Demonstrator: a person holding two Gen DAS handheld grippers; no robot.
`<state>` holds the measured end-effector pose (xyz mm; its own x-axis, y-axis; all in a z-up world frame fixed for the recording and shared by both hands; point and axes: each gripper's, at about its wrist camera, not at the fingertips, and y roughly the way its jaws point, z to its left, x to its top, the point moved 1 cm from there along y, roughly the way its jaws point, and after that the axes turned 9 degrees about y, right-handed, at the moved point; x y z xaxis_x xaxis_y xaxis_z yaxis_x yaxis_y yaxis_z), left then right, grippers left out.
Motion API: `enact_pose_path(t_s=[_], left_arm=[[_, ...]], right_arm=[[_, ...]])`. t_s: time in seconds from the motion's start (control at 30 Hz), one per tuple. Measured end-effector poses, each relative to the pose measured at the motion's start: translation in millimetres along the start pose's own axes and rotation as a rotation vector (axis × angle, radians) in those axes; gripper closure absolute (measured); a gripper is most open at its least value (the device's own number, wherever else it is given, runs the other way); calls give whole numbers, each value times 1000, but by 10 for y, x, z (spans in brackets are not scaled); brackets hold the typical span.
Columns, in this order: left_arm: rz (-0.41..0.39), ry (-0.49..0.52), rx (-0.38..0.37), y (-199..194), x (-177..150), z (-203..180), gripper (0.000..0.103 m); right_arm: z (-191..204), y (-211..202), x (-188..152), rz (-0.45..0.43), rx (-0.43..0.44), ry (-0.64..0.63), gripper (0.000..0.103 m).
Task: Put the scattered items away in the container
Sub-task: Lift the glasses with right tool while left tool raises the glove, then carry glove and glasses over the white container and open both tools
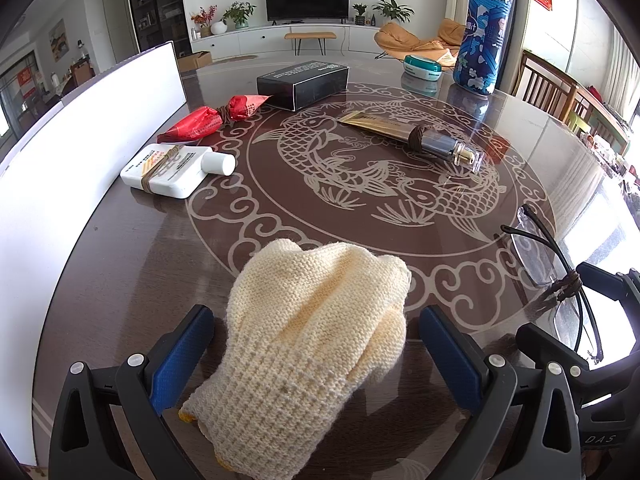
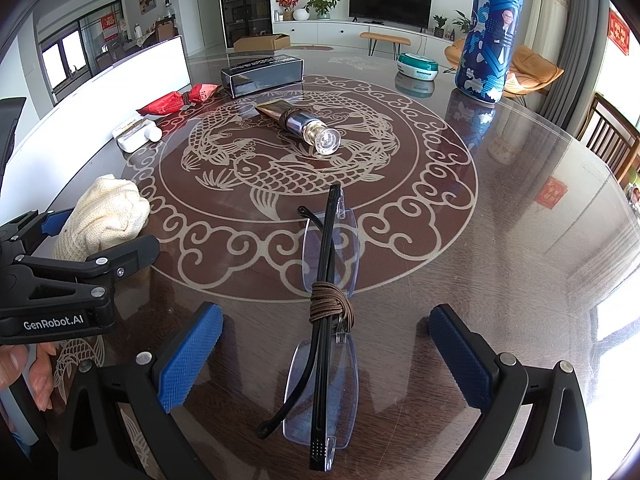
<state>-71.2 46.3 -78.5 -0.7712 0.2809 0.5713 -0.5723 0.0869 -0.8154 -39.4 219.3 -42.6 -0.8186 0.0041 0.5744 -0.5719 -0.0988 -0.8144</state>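
Both grippers (image 1: 312, 352) (image 2: 326, 356) agape, glove (image 1: 316, 344) cuff cropped — glasses (image 2: 326, 320)

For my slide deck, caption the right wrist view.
Open right tool straddles folded rimless glasses on fish-patterned table.

We record folded rimless glasses (image 2: 326, 320), cord-bound, lying between our right gripper's (image 2: 326, 354) spread blue pads (image 2: 188, 354); left gripper (image 2: 100, 236) straddling a cream knit glove (image 2: 108, 212); blue can (image 2: 490, 36) standing well beyond.

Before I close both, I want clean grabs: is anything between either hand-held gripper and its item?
Nothing visible. The glove lies between the open left hand-held gripper; the glasses between the open right one.
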Motion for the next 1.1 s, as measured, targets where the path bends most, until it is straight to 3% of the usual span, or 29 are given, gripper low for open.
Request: enact_pose_path(t_s=[0.3,0.37,0.4,0.47,0.5,0.53,0.57,0.6,0.77,0.9,1.1], left_arm=[[20,78,-60,-21,-32,16,0],[45,93,-71,-23,-30,14,0],[55,101,-75,-23,-25,11,0],[45,132,-92,-64,-8,-11,20],[37,154,-104,-99,9,-23,44],[40,172,-123,-125,21,-26,59],[42,180,-144,-152,25,-17,61],[35,179,-160,-192,17,9,64],[-32,117,-214,-497,-81,226,65],[-15,82,-227,-598,-119,292,65],[-64,19,-245,-1014,54,654,65]], right_arm=[[-78,38,92,114,16,-53,0],[-109,45,133,139,18,-62,6],[-114,37,153,145,23,-67,12],[-99,10,192,148,33,-89,31],[-77,-6,209,152,40,-104,50],[-51,-17,227,160,41,-118,76],[-27,-24,236,171,33,-129,86],[-7,-36,238,178,20,-138,88],[-18,-258,257,136,50,-108,90],[-65,-374,297,127,84,-71,90],[86,-515,490,105,121,-52,90]])
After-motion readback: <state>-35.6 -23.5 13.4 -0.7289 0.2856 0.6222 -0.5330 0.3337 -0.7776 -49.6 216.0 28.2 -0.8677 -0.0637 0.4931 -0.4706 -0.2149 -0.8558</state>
